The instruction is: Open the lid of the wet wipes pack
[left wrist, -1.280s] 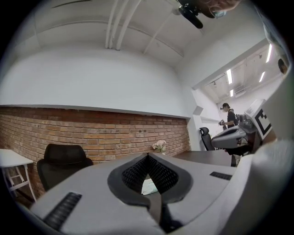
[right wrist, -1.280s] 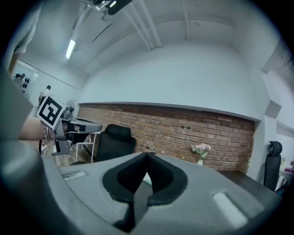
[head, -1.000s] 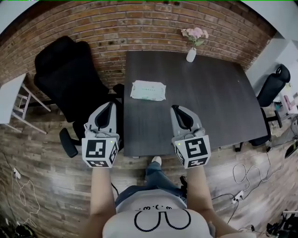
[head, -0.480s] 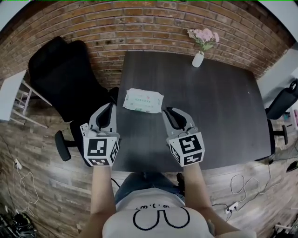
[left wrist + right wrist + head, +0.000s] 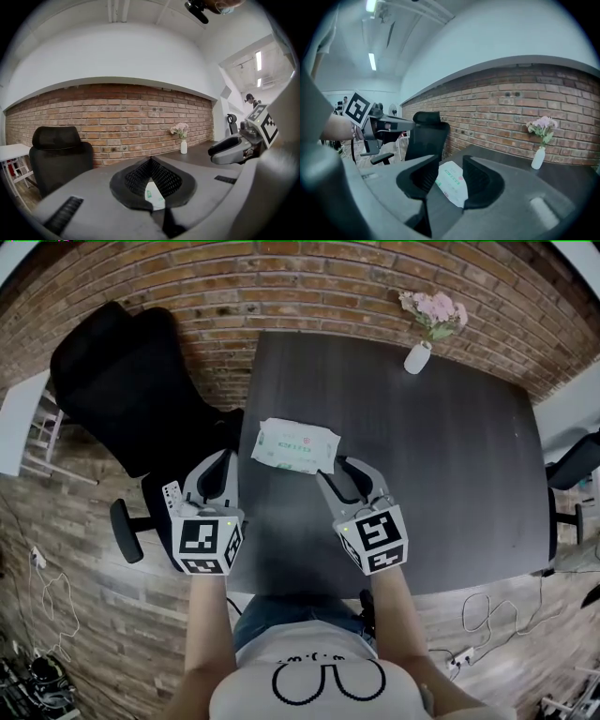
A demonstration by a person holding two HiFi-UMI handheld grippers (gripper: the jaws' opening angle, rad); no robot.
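Approach step — right tongs [image 5: 339,470], jaws just opened and empty, near the wipes pack [image 5: 295,445] on the table [image 5: 441,456]; left tongs [image 5: 223,463] together. Next — pin the pack, pry it open.

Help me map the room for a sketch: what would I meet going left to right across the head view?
Black high-backed office chair → white rectangular wet wipes pack → white vase of pink flowers → second black chair

The left hand-held gripper [image 5: 151,161] has its jaws apparently together, a wet wipes pack [image 5: 154,195] glimpsed beyond them.
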